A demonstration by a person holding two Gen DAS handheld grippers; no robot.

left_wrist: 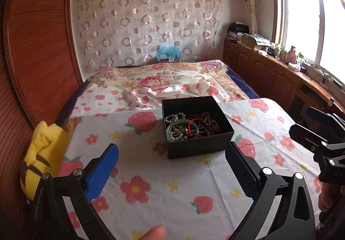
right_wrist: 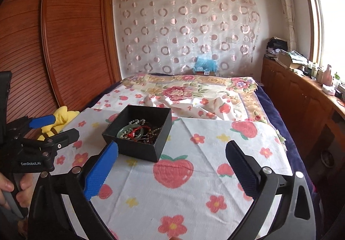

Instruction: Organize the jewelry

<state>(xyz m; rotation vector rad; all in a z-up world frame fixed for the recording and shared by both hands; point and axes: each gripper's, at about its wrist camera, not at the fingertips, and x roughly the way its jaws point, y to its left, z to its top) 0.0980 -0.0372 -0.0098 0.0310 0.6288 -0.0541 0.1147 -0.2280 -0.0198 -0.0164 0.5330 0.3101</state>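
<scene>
A black open box [left_wrist: 200, 145] [right_wrist: 138, 149] sits on a strawberry-print cloth [left_wrist: 151, 175] [right_wrist: 194, 186] over a raised surface on the bed. Inside lie a pale green bangle [left_wrist: 172, 127] [right_wrist: 124, 130], a red cord bracelet [left_wrist: 195, 127] [right_wrist: 135, 131], pearl strands [left_wrist: 174, 116] and dark bead strings [left_wrist: 208, 123]. My left gripper [left_wrist: 172, 153] stands open just short of the box, nothing between its blue pads. My right gripper [right_wrist: 172, 151] is open too, with the box's near right corner between its fingers, untouched. Each gripper shows at the edge of the other's view.
A yellow plush toy [left_wrist: 41, 153] [right_wrist: 58, 119] lies at the cloth's left edge by the wooden wardrobe [left_wrist: 36, 46]. Behind the box, a floral quilt [left_wrist: 161, 80] covers the bed. A cluttered wooden counter [left_wrist: 291, 67] runs along the right under the window.
</scene>
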